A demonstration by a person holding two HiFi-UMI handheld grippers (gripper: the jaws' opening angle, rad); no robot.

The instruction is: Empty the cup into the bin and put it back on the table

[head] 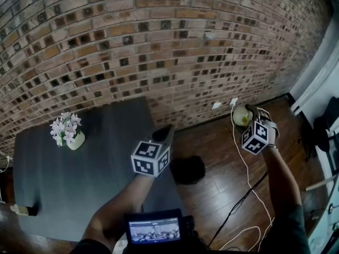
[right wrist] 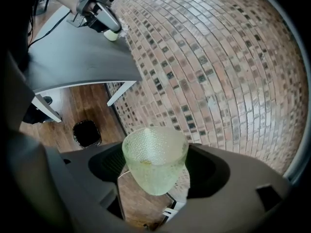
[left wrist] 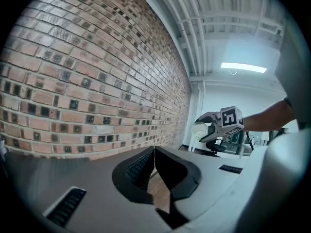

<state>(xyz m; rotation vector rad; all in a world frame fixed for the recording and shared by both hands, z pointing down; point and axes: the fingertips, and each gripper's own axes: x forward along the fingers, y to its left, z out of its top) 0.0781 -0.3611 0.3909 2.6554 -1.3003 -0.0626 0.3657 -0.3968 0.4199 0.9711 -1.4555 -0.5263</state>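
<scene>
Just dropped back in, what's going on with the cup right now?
The person's right claw is clamped on a pale green textured cup, held in the air over the wooden floor, off to the right of the black bin beside the table. It is not over the bin yet. The left claw is shut and empty, hovering near the table's right edge. A pot of flowers stands on the table.

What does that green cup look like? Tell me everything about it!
The cup is pale green, see-through and bumpy all over, like glass, wider at its open mouth. A small yellowish bit lies inside. The jaws of the right gripper squeeze its sides, holding it in the air over the wooden floor, off the table.
</scene>
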